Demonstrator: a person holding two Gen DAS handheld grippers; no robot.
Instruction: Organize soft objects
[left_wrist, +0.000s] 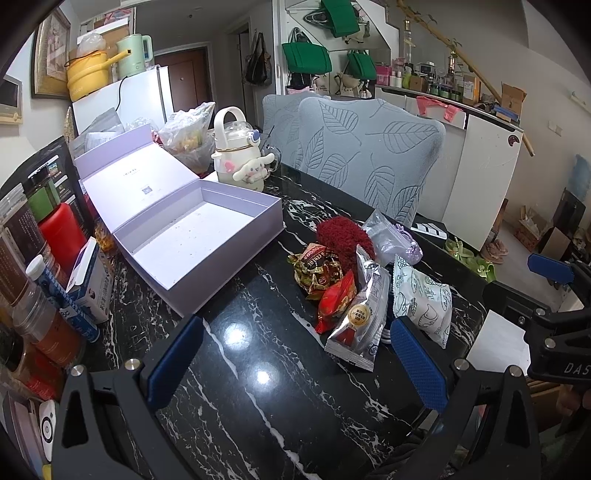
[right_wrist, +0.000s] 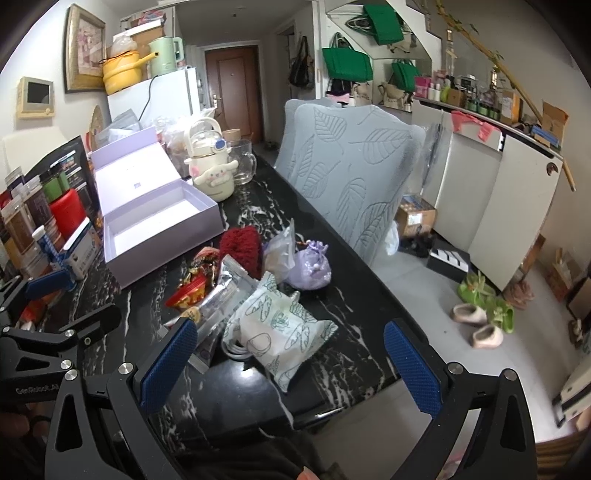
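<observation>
- "GenRobot_AI" on the left gripper body (right_wrist: 35, 387), left of the right jaws
- "DAS…", cut off, on the right gripper body (left_wrist: 572, 367), right of the left jaws
- "CEREAL" on gold-red snack wrapper (left_wrist: 317, 267), ahead of the left jaws

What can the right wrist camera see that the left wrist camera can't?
Only the right wrist view shows the pale slippers on the floor and the glass mug clearly.

Only the left wrist view shows the two bright light reflections on the black marble table.

Both show the open lavender box, the red fuzzy item, the leaf-print packet, and an open hand-held gripper.
</observation>
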